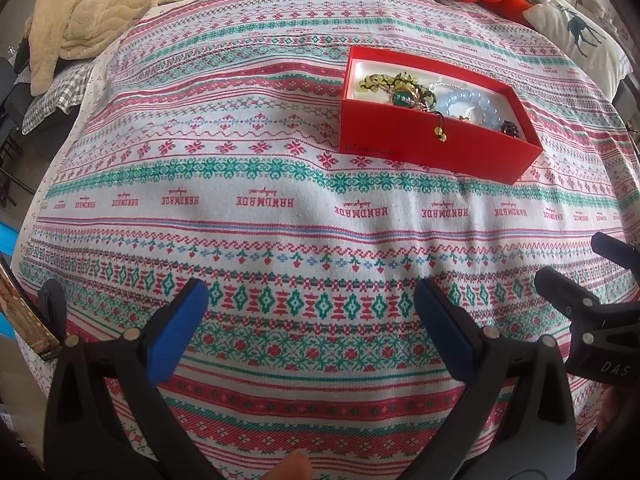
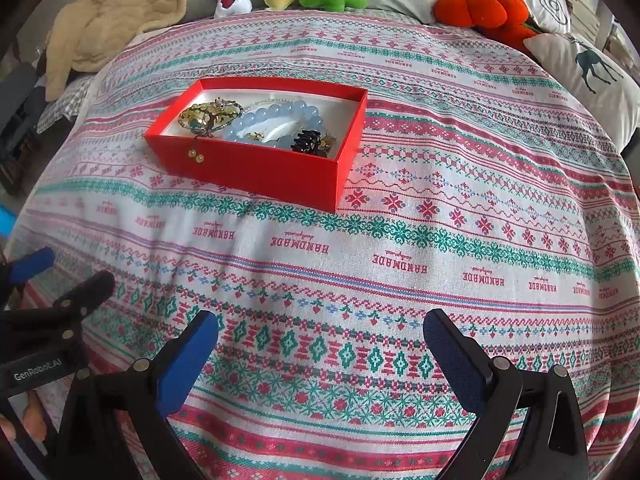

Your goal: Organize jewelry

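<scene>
A red box (image 2: 256,168) holds the jewelry: a pale blue bead bracelet (image 2: 276,114), a tangle of yellow-green beads and gold pieces (image 2: 208,116), and a dark claw clip (image 2: 306,142); two small yellow beads (image 2: 196,155) dangle over its near wall. It sits on the patterned bedspread (image 2: 400,240), well ahead of both tongs, left tongs (image 1: 312,304) and right tongs (image 2: 320,332), each spread wide and holding nothing.

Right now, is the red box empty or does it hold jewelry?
Holds jewelry: the red box is lidless, with a pale blue bead bracelet and a black hair claw inside.
</scene>
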Demonstrator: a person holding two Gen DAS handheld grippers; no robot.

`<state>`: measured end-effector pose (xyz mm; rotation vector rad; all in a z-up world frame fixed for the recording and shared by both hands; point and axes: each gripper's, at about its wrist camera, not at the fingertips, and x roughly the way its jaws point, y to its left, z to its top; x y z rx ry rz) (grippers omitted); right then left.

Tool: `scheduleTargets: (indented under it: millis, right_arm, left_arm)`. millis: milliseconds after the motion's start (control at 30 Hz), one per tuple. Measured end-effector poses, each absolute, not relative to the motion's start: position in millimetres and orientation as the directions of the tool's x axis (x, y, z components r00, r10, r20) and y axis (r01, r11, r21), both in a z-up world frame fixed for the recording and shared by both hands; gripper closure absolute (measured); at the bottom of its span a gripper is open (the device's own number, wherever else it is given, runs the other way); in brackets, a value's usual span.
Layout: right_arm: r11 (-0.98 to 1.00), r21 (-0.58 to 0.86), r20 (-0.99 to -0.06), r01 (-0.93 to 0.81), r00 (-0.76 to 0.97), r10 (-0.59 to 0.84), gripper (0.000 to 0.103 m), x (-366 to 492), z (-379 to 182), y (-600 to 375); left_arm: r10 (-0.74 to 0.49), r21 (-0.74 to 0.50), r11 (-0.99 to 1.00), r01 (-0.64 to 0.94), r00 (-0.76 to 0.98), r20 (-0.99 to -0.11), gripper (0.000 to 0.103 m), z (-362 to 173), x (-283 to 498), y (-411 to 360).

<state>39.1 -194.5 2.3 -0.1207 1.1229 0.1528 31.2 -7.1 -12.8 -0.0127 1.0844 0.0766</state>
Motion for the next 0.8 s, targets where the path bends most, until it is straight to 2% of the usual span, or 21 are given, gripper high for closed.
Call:
scheduleTargets:
  millis: [800]
  right_arm:
    - [0.984,-0.011,-0.903,-0.178,0.425,0.067,0.000,39.1,2.7,-195.8]
  left_arm:
    - [0.055,0.027,0.997,-0.066,0.463,-0.884,0.001,-13.8,31.0,-9.0]
